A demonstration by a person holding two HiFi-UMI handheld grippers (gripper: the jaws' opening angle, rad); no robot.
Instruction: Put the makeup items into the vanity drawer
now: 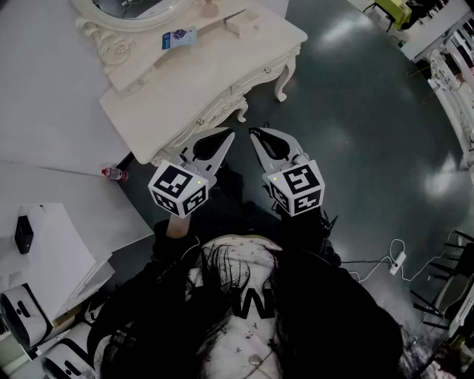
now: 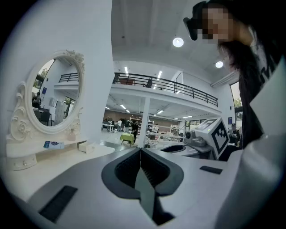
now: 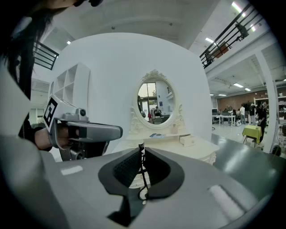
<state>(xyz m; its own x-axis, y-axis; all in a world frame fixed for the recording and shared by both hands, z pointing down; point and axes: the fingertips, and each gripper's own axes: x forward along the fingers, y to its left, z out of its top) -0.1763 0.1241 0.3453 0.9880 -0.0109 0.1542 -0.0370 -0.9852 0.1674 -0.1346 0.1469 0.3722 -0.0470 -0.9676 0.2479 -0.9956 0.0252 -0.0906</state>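
Note:
The cream vanity table [image 1: 215,70] stands ahead of me, its front drawers [image 1: 255,76] closed. On its shelf and top lie a blue packet [image 1: 179,37], a small white box [image 1: 242,24] and a pinkish bottle [image 1: 209,9]. My left gripper [image 1: 226,135] and right gripper [image 1: 255,134] hover side by side short of the table's front edge, both shut and empty. The left gripper view shows its closed jaws, the packet [image 2: 53,144] and the box [image 2: 86,146]. In the right gripper view the oval mirror [image 3: 155,102], packet [image 3: 156,135] and box [image 3: 187,141] lie ahead.
A red-capped bottle [image 1: 112,174] lies on the dark floor by the vanity's left end. A white table [image 1: 52,244] with a black device [image 1: 24,233] stands at my left. A white cable with a power strip [image 1: 396,259] trails at right.

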